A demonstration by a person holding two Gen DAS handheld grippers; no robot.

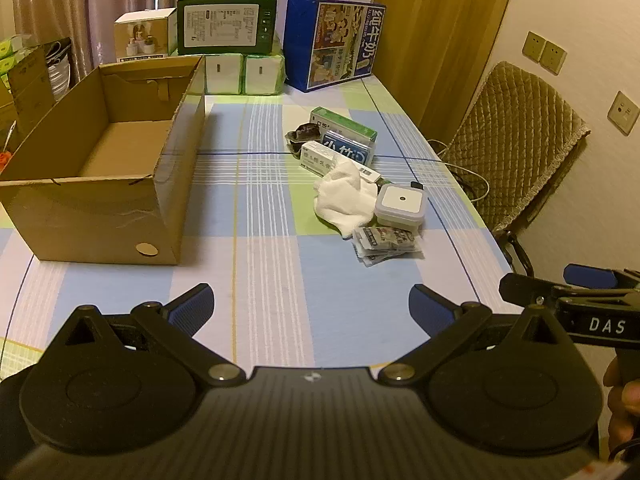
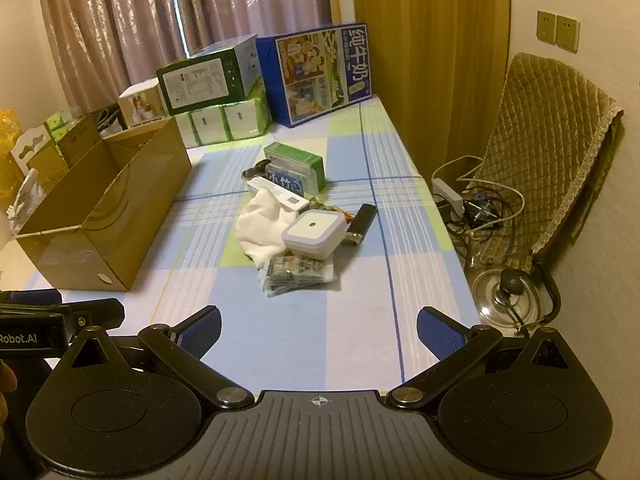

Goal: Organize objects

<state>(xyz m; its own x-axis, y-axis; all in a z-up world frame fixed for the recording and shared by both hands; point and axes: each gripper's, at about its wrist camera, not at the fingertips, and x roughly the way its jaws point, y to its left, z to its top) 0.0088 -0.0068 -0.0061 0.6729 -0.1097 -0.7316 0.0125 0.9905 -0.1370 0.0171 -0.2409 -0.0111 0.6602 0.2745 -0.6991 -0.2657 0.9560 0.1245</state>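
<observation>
An open cardboard box stands empty on the left of the checked tablecloth. To its right lies a small pile: a green medicine box, a blue-and-white pack, a white cloth, a square white container, a sachet packet and a black stick. My left gripper hovers open over the near table edge. My right gripper is open too, well short of the pile.
Cartons line the far end: a green box, white tissue packs and a blue milk carton. A padded chair stands right of the table, with cables and a glass lid below.
</observation>
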